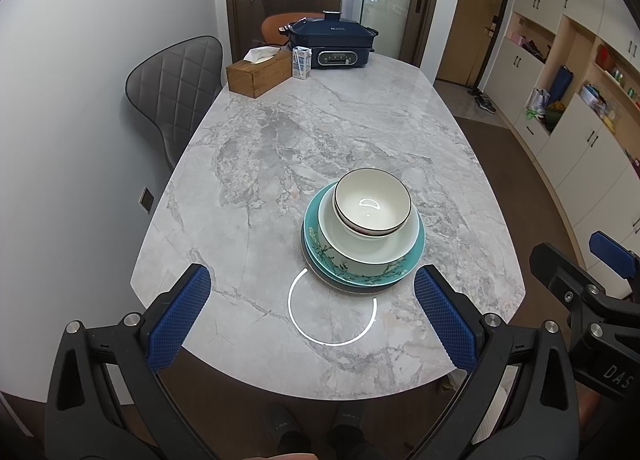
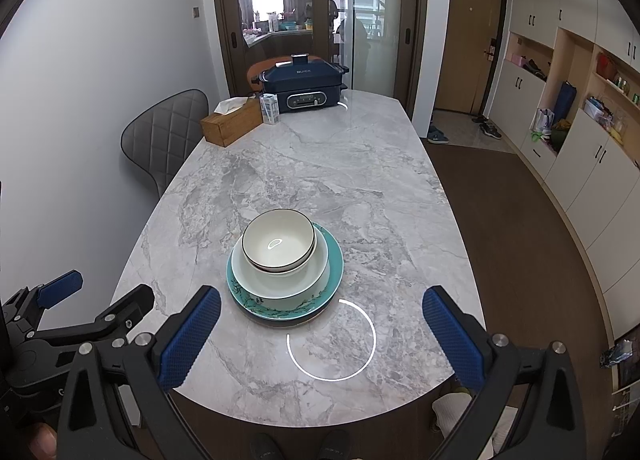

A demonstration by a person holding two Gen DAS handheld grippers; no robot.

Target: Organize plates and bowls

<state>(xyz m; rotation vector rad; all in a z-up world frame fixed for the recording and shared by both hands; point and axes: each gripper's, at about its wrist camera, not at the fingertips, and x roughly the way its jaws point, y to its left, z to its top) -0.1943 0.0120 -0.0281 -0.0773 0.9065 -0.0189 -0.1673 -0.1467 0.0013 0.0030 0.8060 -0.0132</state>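
A stack of dishes stands near the front of the marble table (image 1: 320, 132). A small white bowl with a dark rim (image 1: 372, 201) (image 2: 279, 240) sits in a larger white bowl (image 1: 372, 248) (image 2: 280, 280). That rests on a teal floral plate (image 1: 352, 272) (image 2: 280, 306), with a dark plate edge under it. My left gripper (image 1: 314, 312) is open and empty, just in front of the stack. My right gripper (image 2: 322, 334) is open and empty, in front of the stack and to its right. The right gripper also shows at the right edge of the left wrist view (image 1: 576, 260).
A wooden tissue box (image 1: 258, 74), a small carton (image 1: 301, 63) and a dark blue electric cooker (image 1: 332, 45) stand at the table's far end. A grey padded chair (image 1: 176, 88) stands at the left. White cabinets (image 1: 580, 112) line the right wall.
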